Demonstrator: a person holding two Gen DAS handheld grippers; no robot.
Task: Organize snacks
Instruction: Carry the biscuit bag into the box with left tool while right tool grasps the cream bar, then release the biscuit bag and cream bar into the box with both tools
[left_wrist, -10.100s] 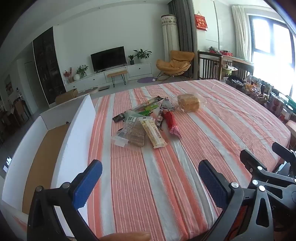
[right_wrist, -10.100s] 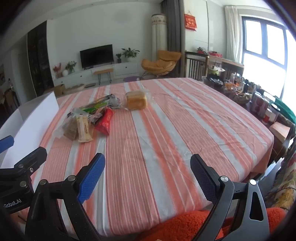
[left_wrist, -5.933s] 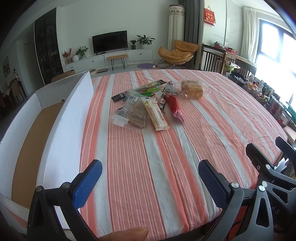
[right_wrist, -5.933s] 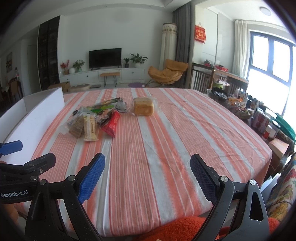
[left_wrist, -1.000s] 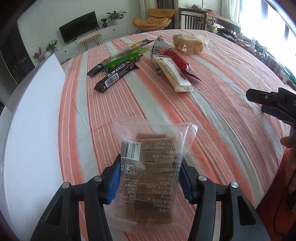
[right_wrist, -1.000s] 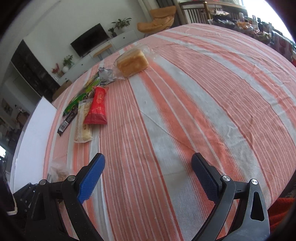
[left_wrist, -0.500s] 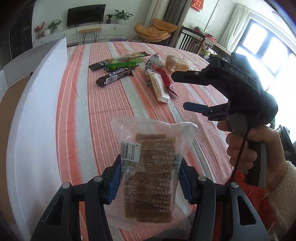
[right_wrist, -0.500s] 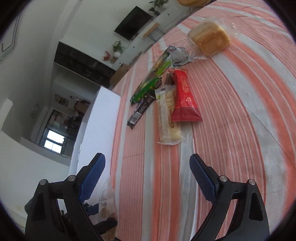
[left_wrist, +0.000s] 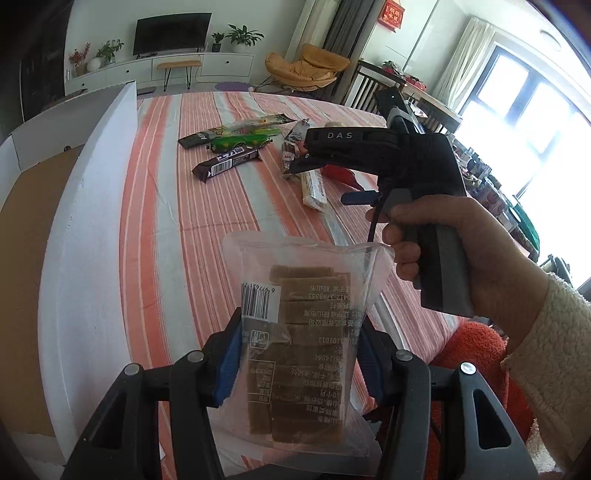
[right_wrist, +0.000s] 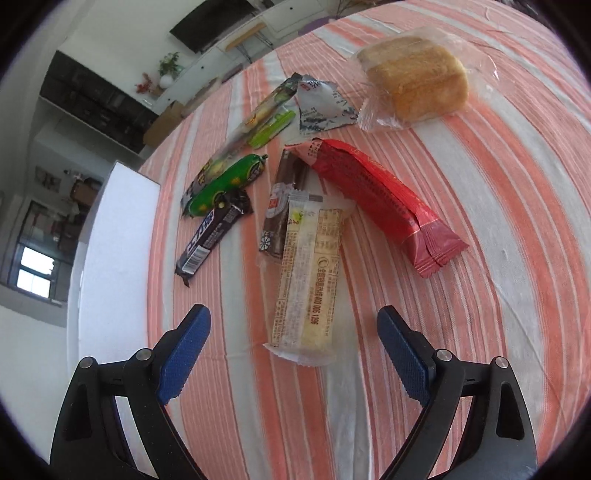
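Observation:
My left gripper (left_wrist: 297, 354) is shut on a clear bag of brown biscuits (left_wrist: 306, 332), held above the striped table near the white box wall (left_wrist: 92, 229). My right gripper (right_wrist: 295, 350) stands open just above the table, with the pale yellow snack pack (right_wrist: 310, 273) lying on the cloth ahead between its fingers. Beyond it lie a red packet (right_wrist: 376, 199), a dark chocolate bar (right_wrist: 212, 232), a green sausage stick (right_wrist: 225, 184), a brown bar (right_wrist: 284, 199), a silver pouch (right_wrist: 321, 107) and a bagged bread loaf (right_wrist: 417, 85). The left wrist view shows the right gripper (left_wrist: 332, 177) over that pile, in a person's hand (left_wrist: 461, 251).
A large white box with a cardboard floor (left_wrist: 26, 206) stands along the table's left side. The striped tablecloth (right_wrist: 498, 221) is bare to the right of the snacks. An orange cushion (left_wrist: 476, 350) sits at the table's near edge. Chairs and a cluttered side table lie beyond.
My right gripper has swung in over the snack pile and come closer to the pale yellow pack. My left gripper rose slightly, the biscuit bag still in its grip.

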